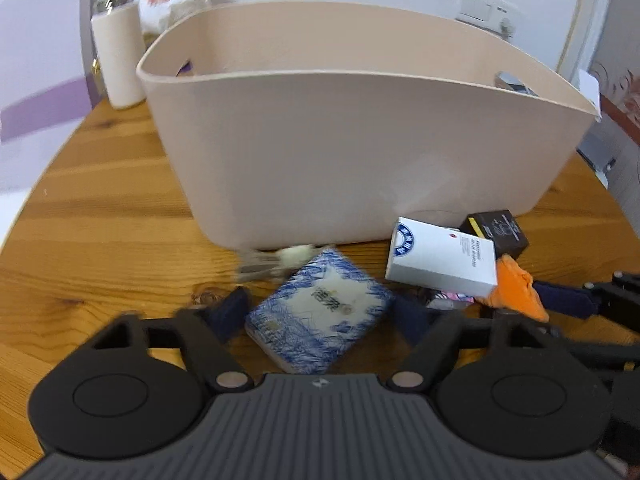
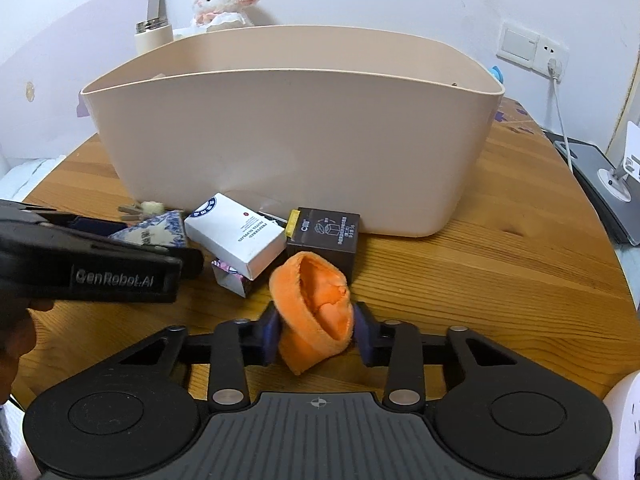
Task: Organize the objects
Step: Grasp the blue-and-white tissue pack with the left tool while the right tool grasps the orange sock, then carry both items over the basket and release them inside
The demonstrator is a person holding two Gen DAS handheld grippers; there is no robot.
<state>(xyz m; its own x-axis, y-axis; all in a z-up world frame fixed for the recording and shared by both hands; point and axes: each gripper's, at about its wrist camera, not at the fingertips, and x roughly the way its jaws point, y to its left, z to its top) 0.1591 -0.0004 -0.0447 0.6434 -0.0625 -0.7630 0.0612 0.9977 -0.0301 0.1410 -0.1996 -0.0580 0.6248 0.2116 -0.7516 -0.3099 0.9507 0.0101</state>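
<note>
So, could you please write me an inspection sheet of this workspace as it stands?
Surface: wooden table, knotty grain.
Job's things: beige bin upright; blue-patterned tissue pack, white box, black box, orange cloth in front of it.
Clutter: keys by the bin's base; small pink-printed packet under the white box.
Grippers: left tongs open around the tissue pack; right tongs shut on the orange cloth.
Cables: white cord plugged into wall socket.
Surroundings: plush lamb and cream flask behind the bin.
</note>
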